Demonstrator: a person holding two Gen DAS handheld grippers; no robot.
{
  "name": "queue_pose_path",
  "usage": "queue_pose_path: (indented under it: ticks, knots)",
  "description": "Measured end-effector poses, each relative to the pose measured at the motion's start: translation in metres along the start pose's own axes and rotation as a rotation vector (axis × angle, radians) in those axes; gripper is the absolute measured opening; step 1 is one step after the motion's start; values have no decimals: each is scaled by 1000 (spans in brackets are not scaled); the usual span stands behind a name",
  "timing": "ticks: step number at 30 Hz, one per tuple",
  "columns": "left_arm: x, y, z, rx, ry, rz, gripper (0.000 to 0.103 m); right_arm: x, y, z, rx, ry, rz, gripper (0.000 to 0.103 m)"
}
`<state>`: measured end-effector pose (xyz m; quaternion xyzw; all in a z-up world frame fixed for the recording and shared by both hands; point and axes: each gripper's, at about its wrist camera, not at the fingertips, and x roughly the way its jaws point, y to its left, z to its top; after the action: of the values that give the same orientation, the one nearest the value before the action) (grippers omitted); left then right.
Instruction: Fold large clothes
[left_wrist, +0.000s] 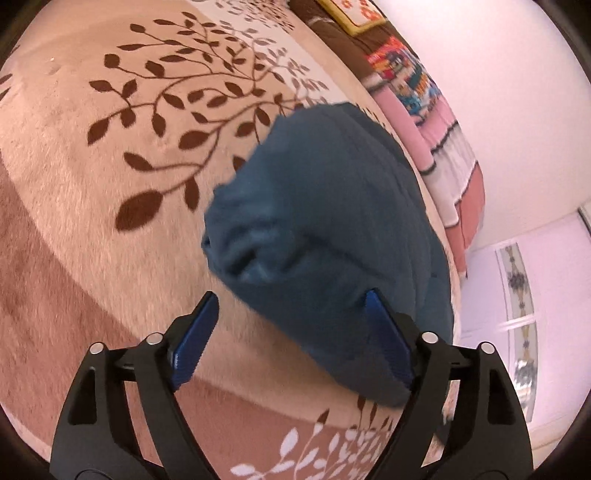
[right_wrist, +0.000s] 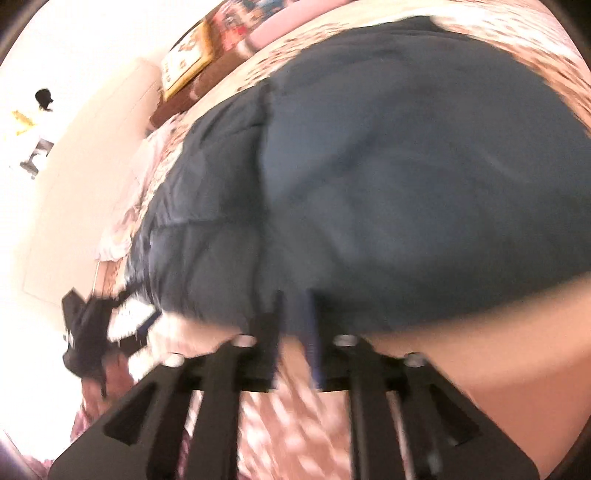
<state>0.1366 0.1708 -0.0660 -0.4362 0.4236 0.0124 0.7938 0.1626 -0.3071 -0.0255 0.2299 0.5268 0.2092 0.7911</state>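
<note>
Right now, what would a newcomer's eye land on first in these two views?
The folded dark blue garment fills the middle of both views, lying on a beige blanket with brown leaf print. The left tool stands wide open at the garment's near corner, its blue pads not pressing the cloth. The right view is motion-blurred, with the right tool partly open at the garment's near edge.

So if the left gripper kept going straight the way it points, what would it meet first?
Most likely the folded blue garment: the left gripper has its jaws open, and the cloth's near edge sits just ahead between the fingertips, on the leaf-patterned blanket. Depth is hard to judge.
</note>
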Motion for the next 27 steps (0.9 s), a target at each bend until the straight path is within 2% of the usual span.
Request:
queue_pose_path:
  ticks: [1,3,7,9,12,13,14,15,16,19,22,27]
  knots:
    - [2,2,3,-15,-7,-1,84,-17,-15,-10,39,-23,-14,54]
    - [6,4,7,-42,-12,-7,85,-51,-47,-24,137,-110,-46,70]
    - [19,7,14,-74,-18,0,86,-83,-104,-28,324,-211,-62,74]
    - [24,5,15,-89,-19,-2,87,-80,-123,-22,402,-230,-50,75]
    - [31,2,16,-111,-26,-17,86,-66,-133,-10,451,-233,-36,75]
    - [32,1,17,-117,-32,-24,78,-58,-133,-4,460,-239,-36,72]
    - [32,-1,17,-115,-44,-25,73,-55,-135,0,457,-242,-27,65]
    - [30,-2,17,-111,-54,-22,62,-48,-132,5,442,-240,-23,44]
    - [29,-4,18,-103,-61,-36,49,-48,-134,7,438,-235,-50,38]
    - [22,-11,19,-56,-69,-51,27,-49,-130,9,427,-253,-49,25]
    - [9,-17,18,-13,-82,-64,19,-57,-125,5,422,-270,-39,19]
    - [-31,-19,3,64,-92,-58,17,-77,-106,-10,387,-262,-48,17]
